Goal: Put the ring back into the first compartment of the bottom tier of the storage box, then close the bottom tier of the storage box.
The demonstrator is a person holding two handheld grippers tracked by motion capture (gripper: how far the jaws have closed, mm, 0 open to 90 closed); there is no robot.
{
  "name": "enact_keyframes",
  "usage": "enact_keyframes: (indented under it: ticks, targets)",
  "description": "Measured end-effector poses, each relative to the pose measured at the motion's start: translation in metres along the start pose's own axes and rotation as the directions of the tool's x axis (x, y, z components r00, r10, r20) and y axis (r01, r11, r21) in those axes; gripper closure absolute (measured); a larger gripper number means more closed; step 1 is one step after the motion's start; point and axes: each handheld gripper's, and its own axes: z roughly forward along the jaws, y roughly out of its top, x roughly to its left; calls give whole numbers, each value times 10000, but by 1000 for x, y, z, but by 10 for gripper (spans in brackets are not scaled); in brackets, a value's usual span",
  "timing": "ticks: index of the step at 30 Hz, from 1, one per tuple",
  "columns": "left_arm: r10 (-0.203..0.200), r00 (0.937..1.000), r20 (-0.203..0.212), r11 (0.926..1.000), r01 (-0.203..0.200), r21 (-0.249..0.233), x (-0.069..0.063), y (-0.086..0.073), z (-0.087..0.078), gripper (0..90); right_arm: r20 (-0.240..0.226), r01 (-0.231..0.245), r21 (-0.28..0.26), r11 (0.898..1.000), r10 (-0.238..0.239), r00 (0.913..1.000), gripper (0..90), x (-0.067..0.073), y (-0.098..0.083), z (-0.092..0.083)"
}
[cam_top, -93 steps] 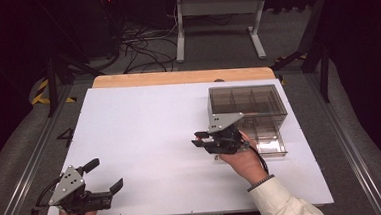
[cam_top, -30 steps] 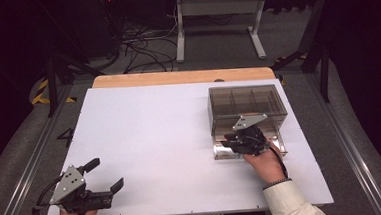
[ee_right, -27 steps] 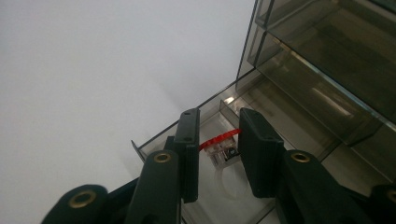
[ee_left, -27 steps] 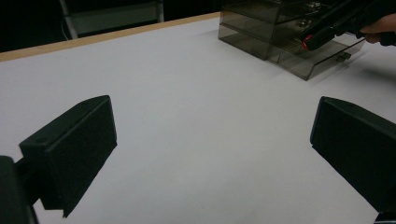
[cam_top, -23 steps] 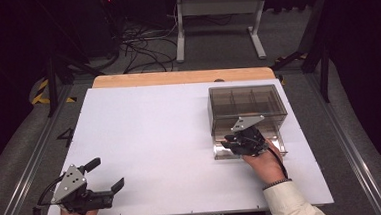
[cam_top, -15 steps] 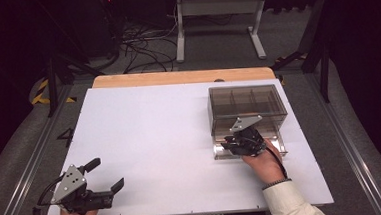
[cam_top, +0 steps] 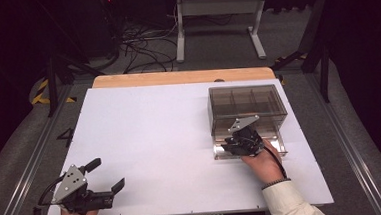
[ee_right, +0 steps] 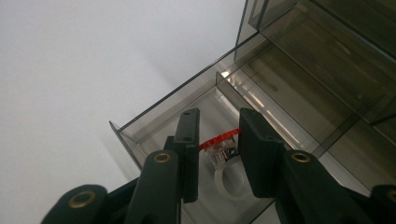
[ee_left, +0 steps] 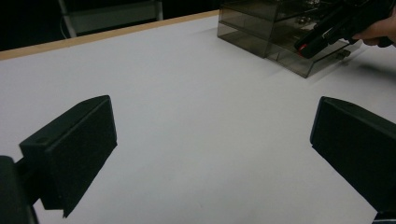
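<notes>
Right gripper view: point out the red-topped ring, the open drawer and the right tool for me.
Red-topped ring (ee_right: 227, 179): right gripper view, on its clear band.
Open drawer (ee_right: 154, 119): right gripper view, on its smoky side wall.
Right tool (ee_right: 215, 156): right gripper view, midway between its fingertips.

Ring (ee_right: 227, 173) in open drawer (ee_right: 154, 123) (apparently resting)

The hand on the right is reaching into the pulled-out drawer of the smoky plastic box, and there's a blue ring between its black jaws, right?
Not blue. In the right gripper view the ring between the right gripper jaws is clear with a red top. It does lie in the open drawer of the smoky box.
</notes>
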Motion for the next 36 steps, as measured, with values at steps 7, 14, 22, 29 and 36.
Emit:
enact_keyframes:
  ticks: [7,14,22,29,36]
  targets:
    - [-4,10000,19,10000,4,-4,0,0,0,12,-46,9,-87,10000,-10,10000,651,0,0,0]
    - [-3,10000,6,10000,3,22,-1,0,-1,12,-124,35,-566,9984,-43,9999,608,0,3,-10]
    - [29,10000,51,10000,-29,-1,-1,0,1,12,-162,161,-1191,9928,-181,9997,634,3,6,-30]
    - [7,10000,68,10000,-7,7,-1,0,2,12,-47,257,-1311,9910,-265,9996,678,5,-3,-46]
    - [24,10000,84,10000,-24,6,-1,1,3,12,130,260,-1293,9913,-245,9996,728,4,-16,-58]
